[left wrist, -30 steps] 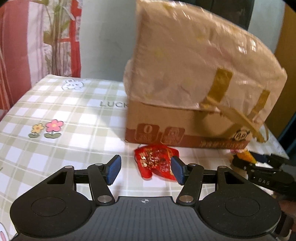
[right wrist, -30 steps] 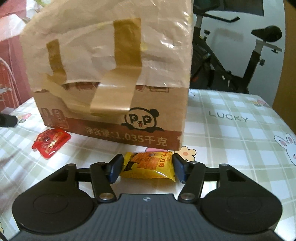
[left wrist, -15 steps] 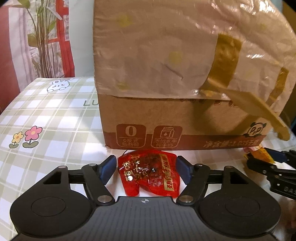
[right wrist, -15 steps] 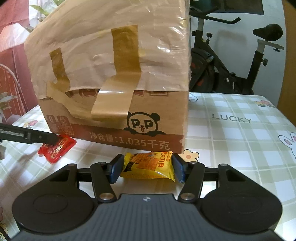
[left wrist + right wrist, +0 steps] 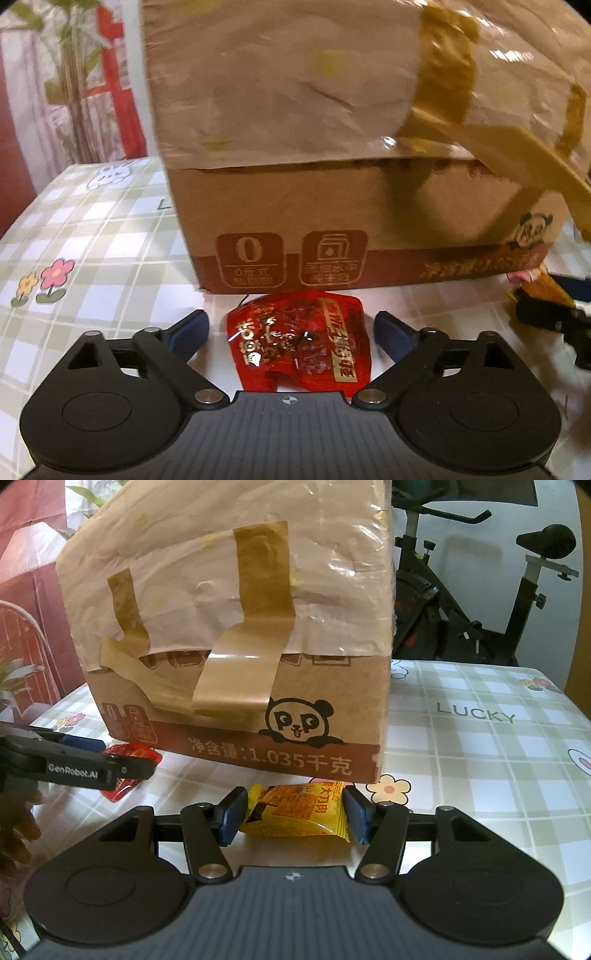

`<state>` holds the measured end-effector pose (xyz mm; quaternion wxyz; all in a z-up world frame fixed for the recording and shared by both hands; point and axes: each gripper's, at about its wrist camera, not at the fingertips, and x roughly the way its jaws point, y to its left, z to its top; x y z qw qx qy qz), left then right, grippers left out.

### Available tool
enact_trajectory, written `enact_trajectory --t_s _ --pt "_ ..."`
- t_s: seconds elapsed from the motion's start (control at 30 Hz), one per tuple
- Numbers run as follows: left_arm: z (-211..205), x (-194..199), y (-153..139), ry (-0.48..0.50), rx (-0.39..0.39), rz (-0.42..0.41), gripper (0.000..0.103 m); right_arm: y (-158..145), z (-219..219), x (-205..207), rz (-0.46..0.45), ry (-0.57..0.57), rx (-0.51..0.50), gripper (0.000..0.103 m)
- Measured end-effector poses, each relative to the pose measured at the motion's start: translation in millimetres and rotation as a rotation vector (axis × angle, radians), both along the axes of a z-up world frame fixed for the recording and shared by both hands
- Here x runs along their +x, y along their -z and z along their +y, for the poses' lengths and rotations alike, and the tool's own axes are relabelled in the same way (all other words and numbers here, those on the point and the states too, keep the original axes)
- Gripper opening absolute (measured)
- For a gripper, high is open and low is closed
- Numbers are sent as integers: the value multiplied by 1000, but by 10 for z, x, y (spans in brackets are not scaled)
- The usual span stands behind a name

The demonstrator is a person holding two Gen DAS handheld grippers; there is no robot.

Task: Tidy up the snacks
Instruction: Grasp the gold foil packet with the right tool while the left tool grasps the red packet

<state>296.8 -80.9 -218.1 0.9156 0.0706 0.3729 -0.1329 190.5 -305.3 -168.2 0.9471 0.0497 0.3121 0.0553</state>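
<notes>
Left tongs (image 5: 291,328) opening wide, red snack packet (image 5: 301,349) loose between the pads on the tabletop (image 5: 110,258), just before the cardboard box (image 5: 332,206). Right tongs (image 5: 291,818) clenched on yellow snack packet (image 5: 295,810). Risk, I judge: slick foil (crinkly) skids against the box when I close.

- The cardboard box (image 5: 332,155) is running off the top edge in both wrist views, its top out of sight.
- At three o'clock in the left wrist view, the right gripper (image 5: 554,314) is smearing into blur, cut by the edge.
- The left gripper (image 5: 122,764) is covering much of the red snack packet (image 5: 129,753) at nine o'clock.
- The yellow snack packet (image 5: 295,808) is showing print too small to read.
</notes>
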Motion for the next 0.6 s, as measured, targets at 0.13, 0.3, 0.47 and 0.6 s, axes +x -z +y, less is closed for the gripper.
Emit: enact_trajectory --t_s 0.13,0.3,0.47,0.6 --pt "-27 -9 -8 -16 -1 14 103 3 -8 -1 4 1 12 59" --pt "-43 -9 -5 -11 2 6 103 6 2 15 10 -3 17 59" --pt "-27 -9 16 -7 2 1 103 7 -5 18 12 -1 24 59" --pt "-5 -16 -8 -11 -4 6 96 4 -13 16 13 1 32 59"
